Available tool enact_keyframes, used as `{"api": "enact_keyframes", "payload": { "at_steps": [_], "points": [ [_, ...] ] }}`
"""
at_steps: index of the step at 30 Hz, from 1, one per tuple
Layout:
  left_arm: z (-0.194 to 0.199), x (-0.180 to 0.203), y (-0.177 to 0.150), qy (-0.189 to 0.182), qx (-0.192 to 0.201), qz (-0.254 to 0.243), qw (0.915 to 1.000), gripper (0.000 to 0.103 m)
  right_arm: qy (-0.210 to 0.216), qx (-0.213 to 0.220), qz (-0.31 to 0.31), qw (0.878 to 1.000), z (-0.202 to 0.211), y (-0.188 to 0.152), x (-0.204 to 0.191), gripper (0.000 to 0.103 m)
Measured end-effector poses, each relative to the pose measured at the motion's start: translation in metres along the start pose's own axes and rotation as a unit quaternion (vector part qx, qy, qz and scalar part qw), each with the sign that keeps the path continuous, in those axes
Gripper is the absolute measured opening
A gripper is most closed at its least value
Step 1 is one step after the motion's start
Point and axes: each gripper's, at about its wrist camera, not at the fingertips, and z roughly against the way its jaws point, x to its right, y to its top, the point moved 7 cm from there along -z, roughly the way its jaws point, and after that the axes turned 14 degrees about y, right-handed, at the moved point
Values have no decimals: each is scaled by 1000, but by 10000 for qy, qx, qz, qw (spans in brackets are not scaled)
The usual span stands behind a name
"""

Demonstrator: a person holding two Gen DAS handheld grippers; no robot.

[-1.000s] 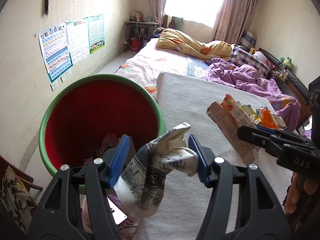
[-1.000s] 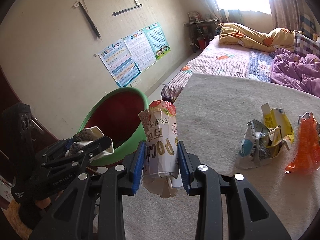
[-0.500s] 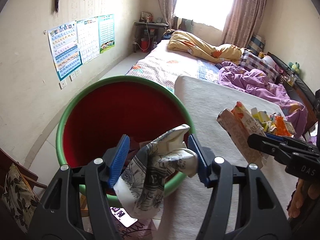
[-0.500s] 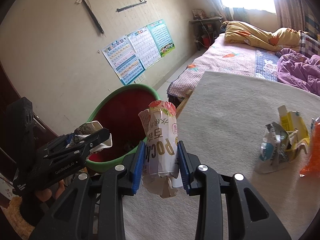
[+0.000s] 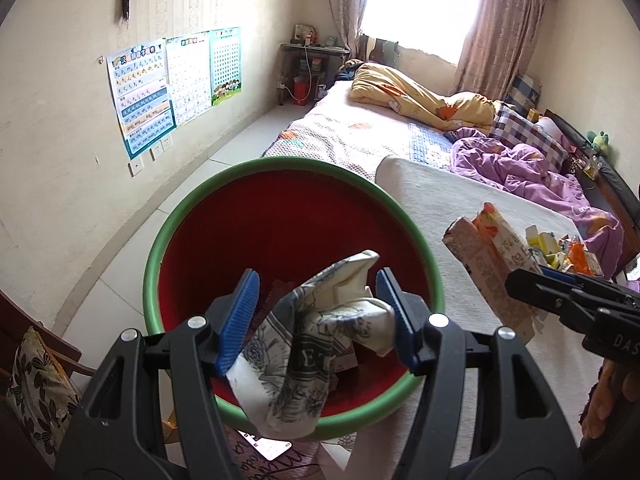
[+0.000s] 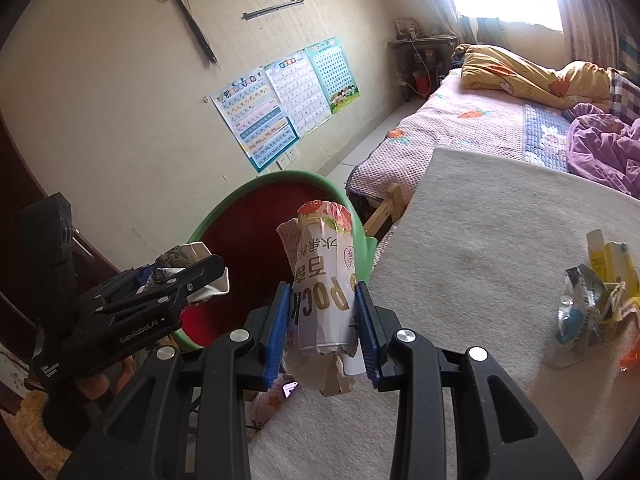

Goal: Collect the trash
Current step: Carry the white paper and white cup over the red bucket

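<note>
My left gripper (image 5: pixel 318 322) is shut on a crumpled grey-and-white patterned wrapper (image 5: pixel 316 344) and holds it over the red bin with a green rim (image 5: pixel 280 168). My right gripper (image 6: pixel 322 326) is shut on a crushed white snack box with a strawberry top (image 6: pixel 322 276), held above the table's left edge beside the bin (image 6: pixel 288 178). The box also shows in the left wrist view (image 5: pixel 494 264). The left gripper shows in the right wrist view (image 6: pixel 184 280). Some dark trash lies in the bin's bottom.
A beige cloth-covered table (image 6: pixel 500 248) carries more wrappers at the right: a silver-and-yellow packet (image 6: pixel 600 296) and an orange one (image 6: pixel 632 356). A bed with quilts (image 5: pixel 384 128) stands behind. Posters hang on the left wall (image 5: pixel 168 84). A phone lies under the bin (image 5: pixel 268 446).
Both grippers have moved left toward the bin with their trash. The left gripper's wrapper is now well over the bin's opening. Both grips are unchanged.
</note>
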Motion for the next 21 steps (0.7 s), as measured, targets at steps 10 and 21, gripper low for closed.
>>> {"api": "enact_keyframes", "payload": {
  "at_steps": [10,21],
  "points": [
    [-18,-13,-2,14,-151,36,9999,59,59,-118,71,9999,-23,11,-13,32],
    [-31,-18,-4,17,-270,52,9996,59,79,-209,32,9997,-36,14,-8,32]
  ]
}}
